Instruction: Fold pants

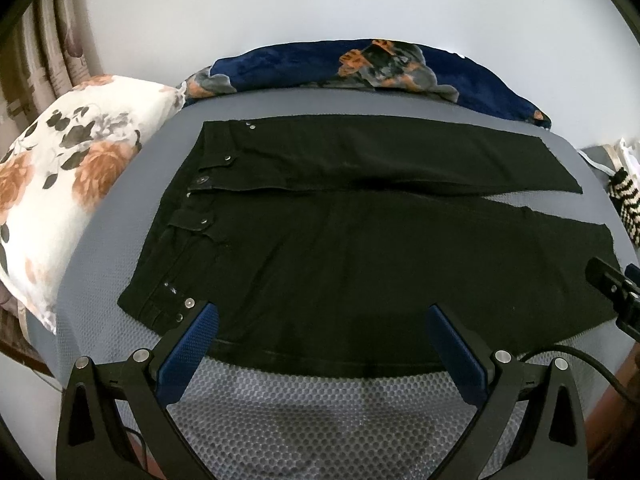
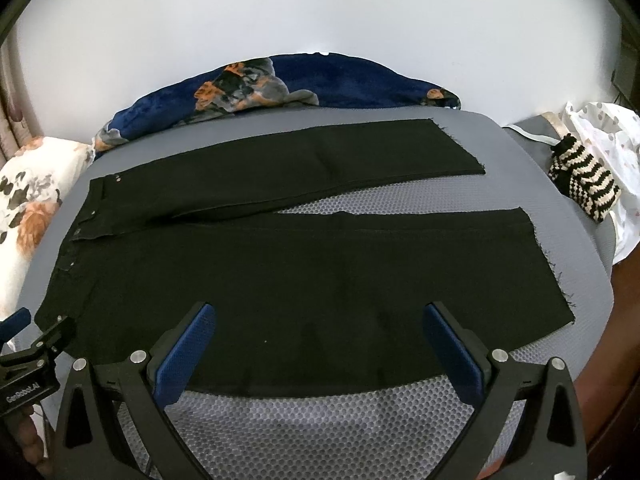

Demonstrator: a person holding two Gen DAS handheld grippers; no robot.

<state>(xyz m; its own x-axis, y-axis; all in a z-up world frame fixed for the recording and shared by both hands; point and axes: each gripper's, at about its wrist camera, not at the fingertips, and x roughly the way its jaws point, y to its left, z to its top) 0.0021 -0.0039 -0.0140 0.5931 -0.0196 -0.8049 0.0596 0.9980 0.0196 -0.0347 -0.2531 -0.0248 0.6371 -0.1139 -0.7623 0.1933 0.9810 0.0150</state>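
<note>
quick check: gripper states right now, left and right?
Left gripper: open, holding nothing, over the near edge of the black pants.
Right gripper: open, holding nothing, over the same near edge.

The bare grey mesh strip (image 2: 320,424) along the near bed edge is open. Floral pillow (image 1: 60,184) crowds the waistband end, a navy blanket (image 1: 320,64) (bunched) lines the far side, and a striped knit piece (image 2: 584,184) sits just beyond the cuffs.
</note>
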